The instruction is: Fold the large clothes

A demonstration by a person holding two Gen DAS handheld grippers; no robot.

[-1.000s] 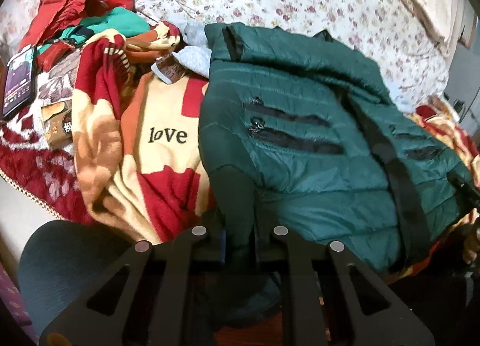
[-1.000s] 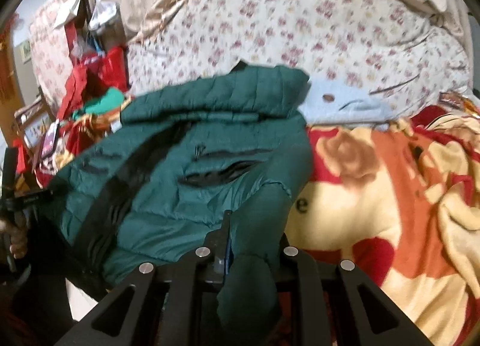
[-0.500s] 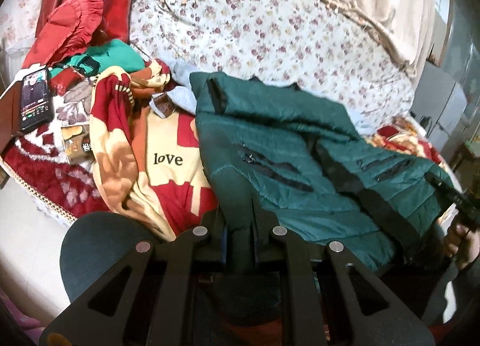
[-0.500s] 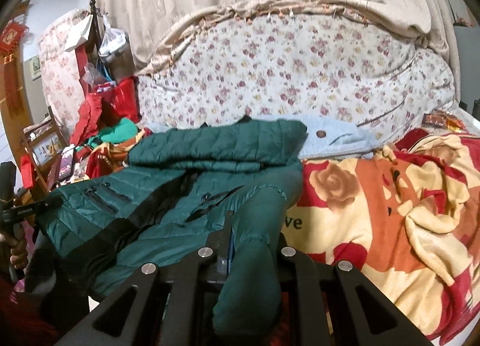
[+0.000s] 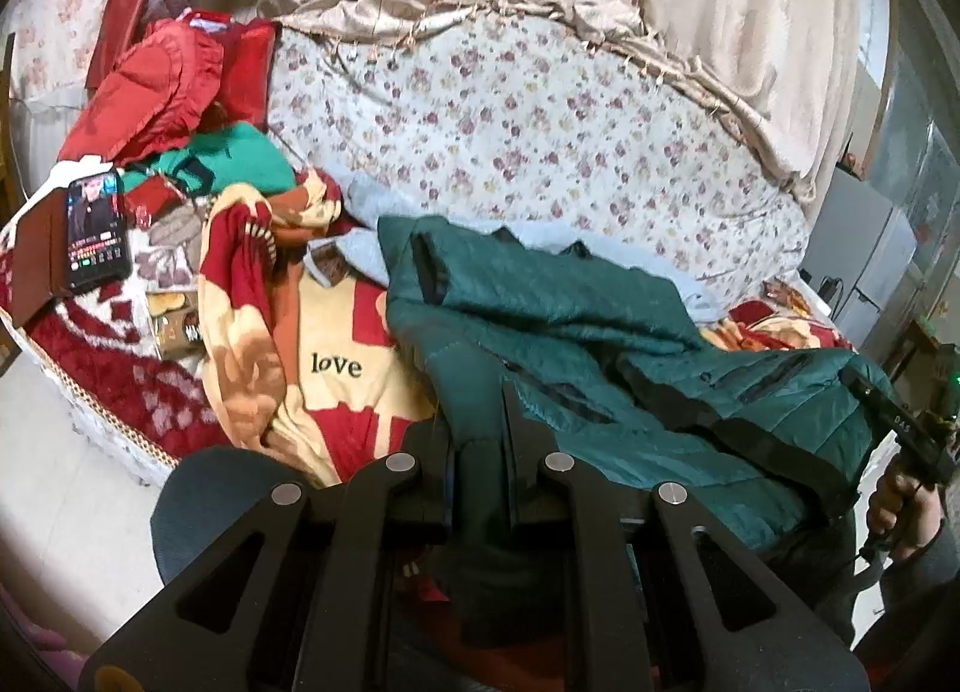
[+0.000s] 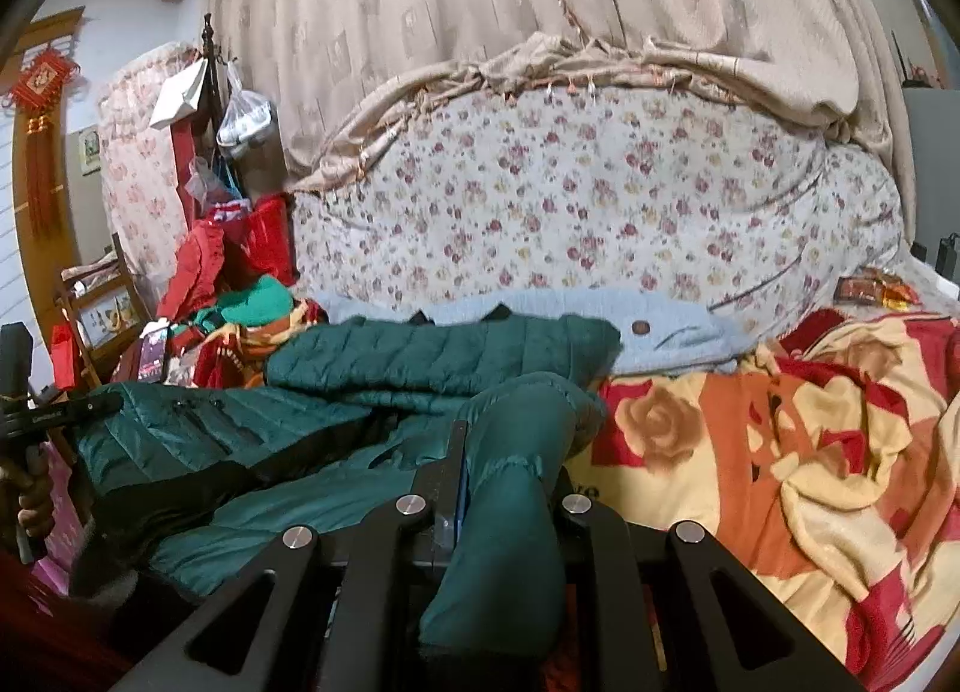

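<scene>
A dark green quilted puffer jacket (image 5: 600, 344) with black trim lies across the bed, its near edge lifted toward me. My left gripper (image 5: 477, 440) is shut on a green sleeve of it. My right gripper (image 6: 504, 470) is shut on the other green sleeve (image 6: 510, 512), which hangs over the jaws. In the right wrist view the jacket (image 6: 336, 428) spreads left of the gripper. Each view shows the other hand-held gripper at its edge, the right one (image 5: 900, 428) and the left one (image 6: 54, 413).
A red, orange and cream "love" blanket (image 5: 336, 368) covers the bed on both sides (image 6: 780, 440). A floral quilt (image 5: 540, 140) rises behind. A phone (image 5: 96, 230), red clothes (image 5: 162, 92) and a green garment (image 5: 240, 164) lie at the left end.
Both grippers have pulled back and up with the sleeves in them. The jacket's near part has lifted and bunched, and more of the curtain and room shows above the bed.
</scene>
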